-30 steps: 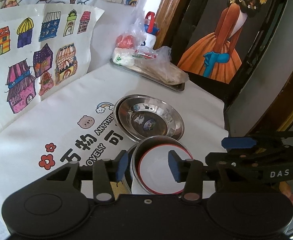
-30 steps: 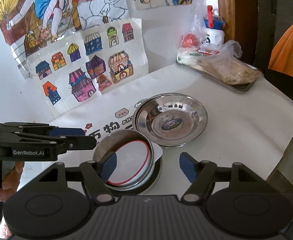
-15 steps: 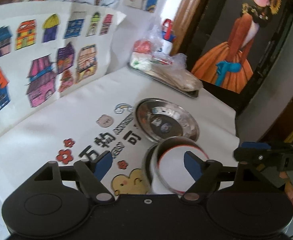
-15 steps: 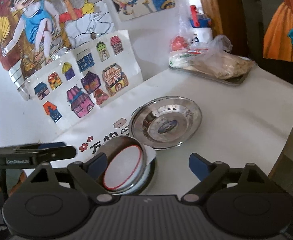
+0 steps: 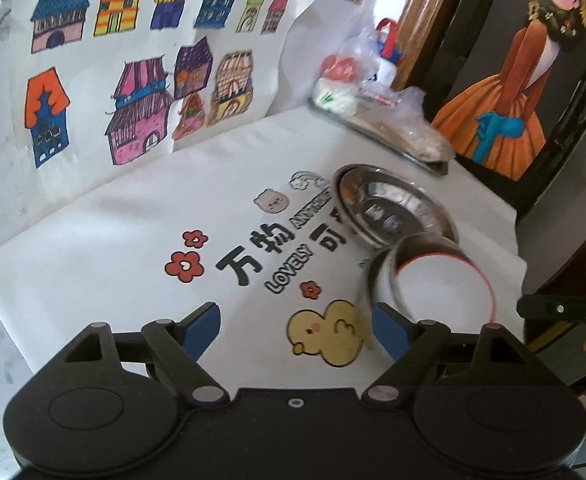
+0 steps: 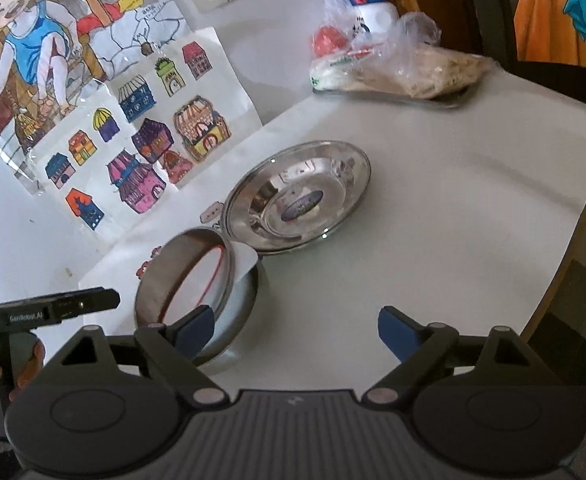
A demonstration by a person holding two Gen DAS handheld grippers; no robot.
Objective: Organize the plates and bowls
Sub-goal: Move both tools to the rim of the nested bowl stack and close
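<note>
The left gripper (image 5: pixel 295 330) is held above the printed cloth (image 5: pixel 133 240), its blue-padded fingers (image 5: pixel 203 326) spread wide with nothing between them; beneath the gap lie the cloth's yellow duck print (image 5: pixel 327 338) and a small red flower. The right gripper (image 6: pixel 295 330) is likewise spread wide with nothing pinched, its gap over bare white table surface (image 6: pixel 453 220). Both views show a steel bowl (image 6: pixel 185 280) with a white, red-rimmed plate (image 6: pixel 209 272) lying inside it; the bowl stands on the table near the front edge, and in the right wrist view a second metal rim shows under it, though whether that is another bowl cannot be told. In the left wrist view the bowl (image 5: pixel 425 276) sits just beyond the left gripper's right-hand pad, apart from it; in the right wrist view the right gripper's left-hand pad overlaps the bowl's near rim, and contact cannot be confirmed. Just behind the bowl, rim against rim, rests a shallow steel plate (image 6: pixel 297 196) bearing an oval label at its centre. A metal tray (image 6: pixel 397 94) loaded with plastic-wrapped food occupies the far side of the table, well apart from the dishes. Coloured house drawings (image 5: pixel 133 80) lean against the wall behind the cloth
</note>
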